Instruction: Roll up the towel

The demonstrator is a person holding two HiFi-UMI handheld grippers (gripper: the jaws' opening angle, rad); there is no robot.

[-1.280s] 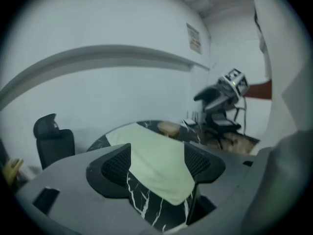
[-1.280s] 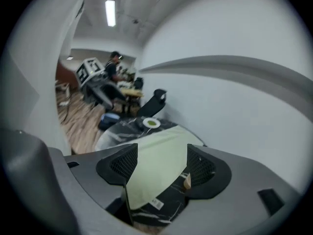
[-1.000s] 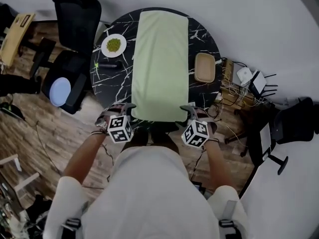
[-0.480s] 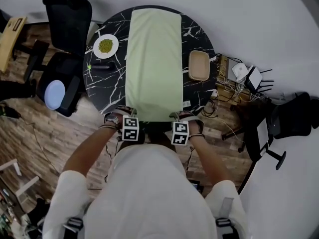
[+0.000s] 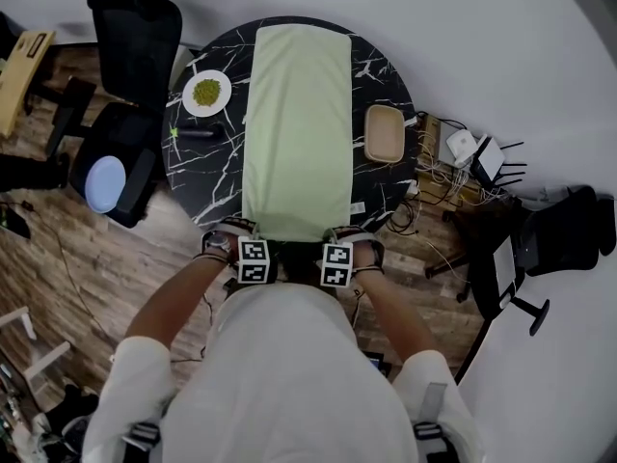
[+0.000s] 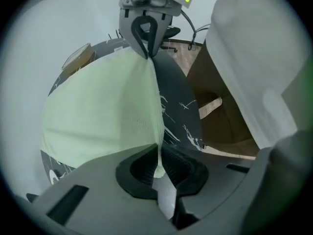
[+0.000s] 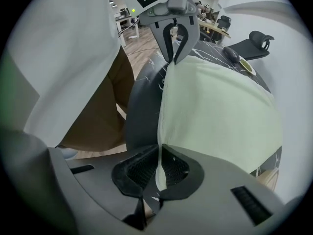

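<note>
We've got both grippers at the near rim of the table [image 5: 386, 73], pointing down. L gripper [image 6: 157, 166]: jaws have just been closing and are now clamped on the towel [image 5: 296, 128] at its near-left corner, w/ a thin upright fold of cloth squeezed between the ribbed black pads [image 6: 139, 168]. R gripper [image 7: 159, 169]: same story, just been closing, now pinching the near-right corner.

Key relation: the towel lies away from the jaws, toward the far side. It's a long rectangle whose long axis runs near-to-far across the middle of the table, reaching approx. to the far rim. Its short near edge spans between the two grippers, so neither hand is nearer and both sit level at that edge. We judge the roll has to start here and travel far-ward along that axis, w/ both corners turned together or it'll go skew.

Materials etc.:
- Towel: pale green, thin, soft, fine nap; lies flat w/ hardly a crease. It drapes limp from the pinch, so we expect it to fold easily but hold no shape.
- Table: round, black w/ white veins, marble look, smooth. Cloth may slide on it rather than roll.
- Plate [image 5: 206, 93]: white, round, green stuff on it, left of the towel, apart from it.
- Tray [image 5: 384, 133]: tan, rounded oblong, right of the towel, just beside it, not touching.
</note>
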